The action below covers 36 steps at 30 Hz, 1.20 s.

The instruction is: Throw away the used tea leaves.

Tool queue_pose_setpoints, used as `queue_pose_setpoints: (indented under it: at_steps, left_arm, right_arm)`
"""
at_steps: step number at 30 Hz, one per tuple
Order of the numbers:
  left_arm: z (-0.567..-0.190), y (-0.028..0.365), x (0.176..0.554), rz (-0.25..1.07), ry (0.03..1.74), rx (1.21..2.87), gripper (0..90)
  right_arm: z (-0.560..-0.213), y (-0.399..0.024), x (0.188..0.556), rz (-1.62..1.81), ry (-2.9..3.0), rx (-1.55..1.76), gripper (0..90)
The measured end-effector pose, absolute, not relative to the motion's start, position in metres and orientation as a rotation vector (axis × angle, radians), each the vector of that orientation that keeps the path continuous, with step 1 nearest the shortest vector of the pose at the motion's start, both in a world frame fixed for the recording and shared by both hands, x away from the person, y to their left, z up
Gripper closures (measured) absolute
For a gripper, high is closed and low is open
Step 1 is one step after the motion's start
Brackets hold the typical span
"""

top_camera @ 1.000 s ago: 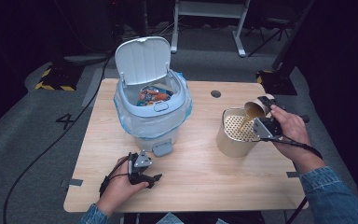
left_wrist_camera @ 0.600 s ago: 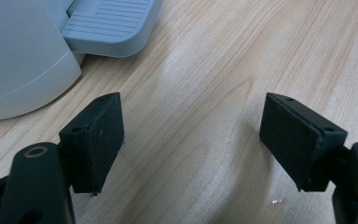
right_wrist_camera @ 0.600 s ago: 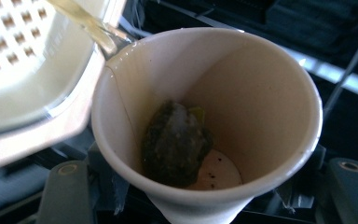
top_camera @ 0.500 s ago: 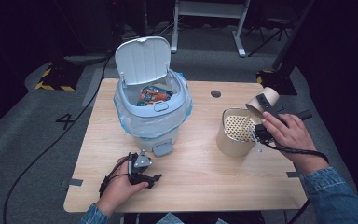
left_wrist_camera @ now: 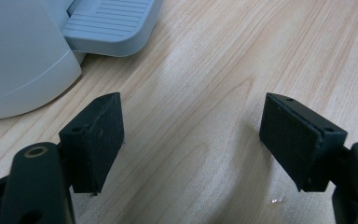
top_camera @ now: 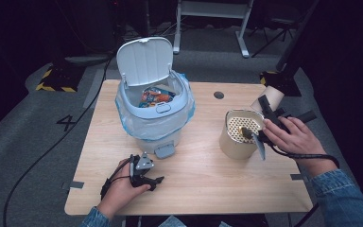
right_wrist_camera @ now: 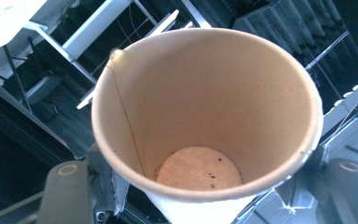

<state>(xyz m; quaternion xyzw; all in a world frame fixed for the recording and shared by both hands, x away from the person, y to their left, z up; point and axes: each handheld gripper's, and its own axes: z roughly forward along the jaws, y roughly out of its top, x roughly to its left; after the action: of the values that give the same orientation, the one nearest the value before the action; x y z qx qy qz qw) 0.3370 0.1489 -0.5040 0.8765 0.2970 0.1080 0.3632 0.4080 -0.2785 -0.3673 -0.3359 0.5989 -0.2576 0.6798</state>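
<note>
Nearest the person, the left gripper (top_camera: 147, 177) rests low on the wooden surface (top_camera: 203, 184), just in front of the pedal bin (top_camera: 153, 111), its fingers (left_wrist_camera: 95, 140) spread wide over bare wood with nothing between them; in the left gripper view the bin's grey pedal (left_wrist_camera: 112, 23) sits just beyond them, cut off by the top edge. Right of the bin, a tan perforated canister (top_camera: 237, 134) stands upright on the surface, with a small dark-and-yellow bit at its rim that is too small to make out. At the canister's far right edge the right gripper (top_camera: 268, 112) pinches the paper cup (top_camera: 270, 98), fingers clamped on its wall. The cup lies tilted, long axis slanting up and away from the canister; from above its mouth is hidden behind the hand (top_camera: 293, 139). In the right gripper view the cup's open mouth (right_wrist_camera: 205, 116) faces the camera, a few dark specks on its bottom, and the cup itself covers the fingertips. Farthest back, the bin's lid (top_camera: 144, 59) stands raised, colourful wrappers (top_camera: 153, 96) inside.
</note>
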Motion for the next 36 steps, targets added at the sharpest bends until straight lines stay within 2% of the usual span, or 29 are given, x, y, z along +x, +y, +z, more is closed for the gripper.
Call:
queue_pose_setpoints:
  at_steps: [16, 29, 36]
  left_arm:
    - [-0.504, 0.149, 0.337, 0.278, 0.765, 2.256, 22.4]
    - [-0.504, 0.149, 0.337, 0.278, 0.765, 2.256, 22.4]
    - [-0.504, 0.149, 0.337, 0.278, 0.765, 2.256, 22.5]
  right_arm:
    - [-0.365, -0.279, 0.409, -0.517, 1.374, -0.721, 32.4]
    - [-0.347, -0.286, 0.417, 0.028, 1.755, -0.284, 31.1]
    - [-0.338, -0.303, 0.426, 0.453, 1.944, 0.119, 30.7]
